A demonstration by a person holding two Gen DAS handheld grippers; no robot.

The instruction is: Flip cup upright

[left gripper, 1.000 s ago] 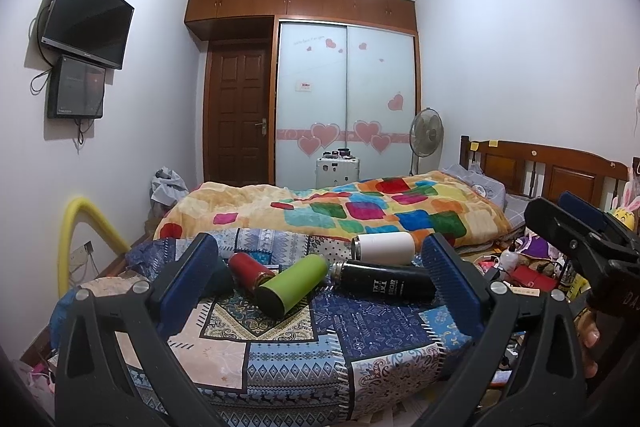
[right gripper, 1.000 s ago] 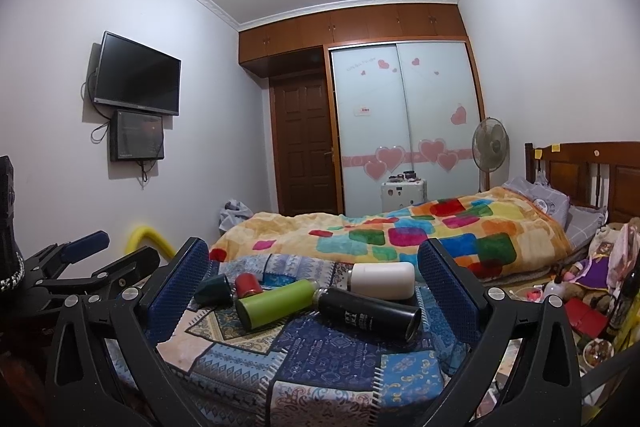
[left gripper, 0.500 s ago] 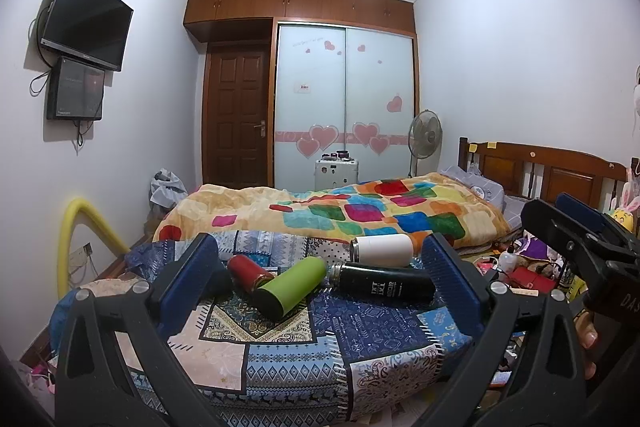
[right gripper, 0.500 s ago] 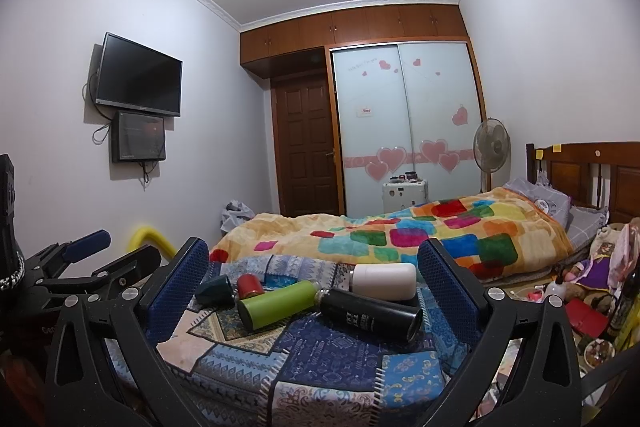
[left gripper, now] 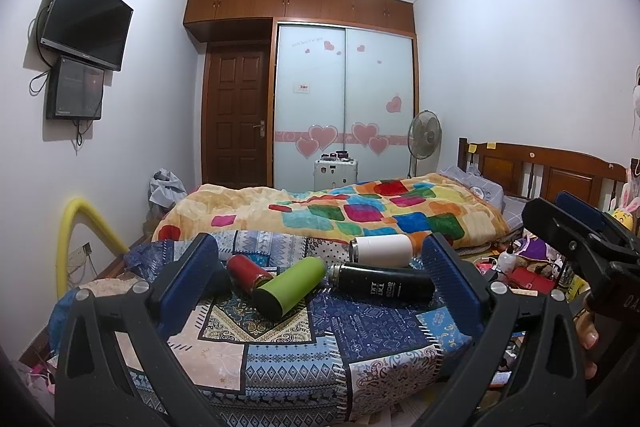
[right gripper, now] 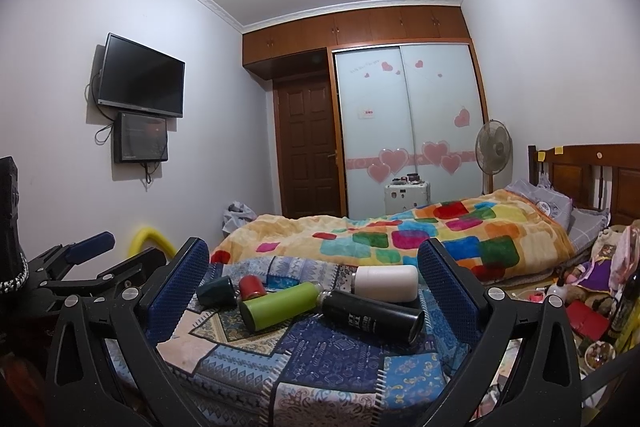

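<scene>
Several cups lie on their sides on a patchwork cloth (left gripper: 304,343): a red cup (left gripper: 246,270), a green cup (left gripper: 290,285), a black cup (left gripper: 384,282) and a white cup (left gripper: 382,249). The right wrist view shows the same red cup (right gripper: 251,286), green cup (right gripper: 280,305), black cup (right gripper: 370,313), white cup (right gripper: 386,283), and a dark teal cup (right gripper: 218,291). My left gripper (left gripper: 318,277) is open and empty, short of the cups. My right gripper (right gripper: 314,281) is open and empty too.
A bed with a colourful blanket (left gripper: 360,211) lies behind the cloth. A yellow tube (left gripper: 70,239) stands at the left wall. Clutter (right gripper: 592,311) fills the floor at the right. The right gripper's body (left gripper: 580,247) shows at the right edge of the left wrist view.
Both views have shifted only slightly. The cups have not moved and both grippers stay open.
</scene>
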